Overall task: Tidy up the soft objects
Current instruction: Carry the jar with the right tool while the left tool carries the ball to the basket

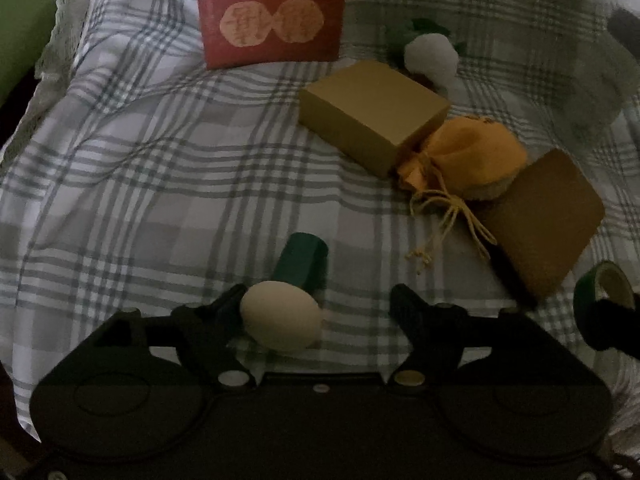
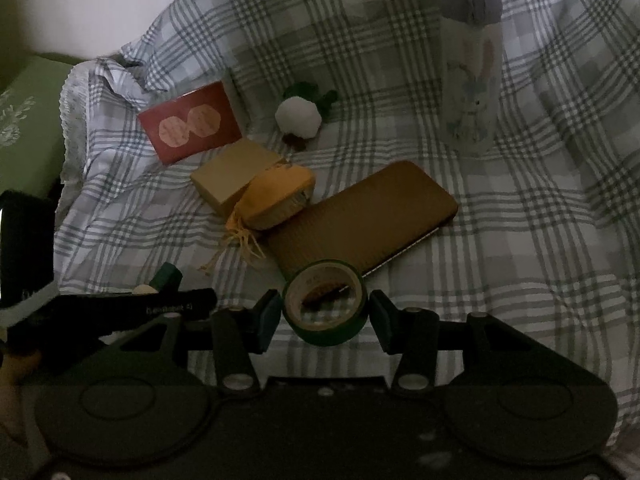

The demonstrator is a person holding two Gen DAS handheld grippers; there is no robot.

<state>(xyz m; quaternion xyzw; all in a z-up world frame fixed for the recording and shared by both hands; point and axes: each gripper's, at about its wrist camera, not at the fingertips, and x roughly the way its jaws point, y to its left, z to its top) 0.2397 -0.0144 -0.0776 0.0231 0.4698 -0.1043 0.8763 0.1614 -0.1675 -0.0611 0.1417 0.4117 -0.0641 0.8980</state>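
Note:
My left gripper is open; a cream egg-shaped object lies against its left finger, with a green block just beyond. My right gripper is open, its fingers on either side of a green tape roll without visibly squeezing it. The roll also shows in the left wrist view. An orange drawstring pouch lies between a tan box and a brown flat case. A white plush with green leaves lies farther back.
Everything lies on a wrinkled plaid cloth. A red card with two orange octagons stands at the back. A pale bottle with a grey cap stands back right. A green surface lies left of the cloth.

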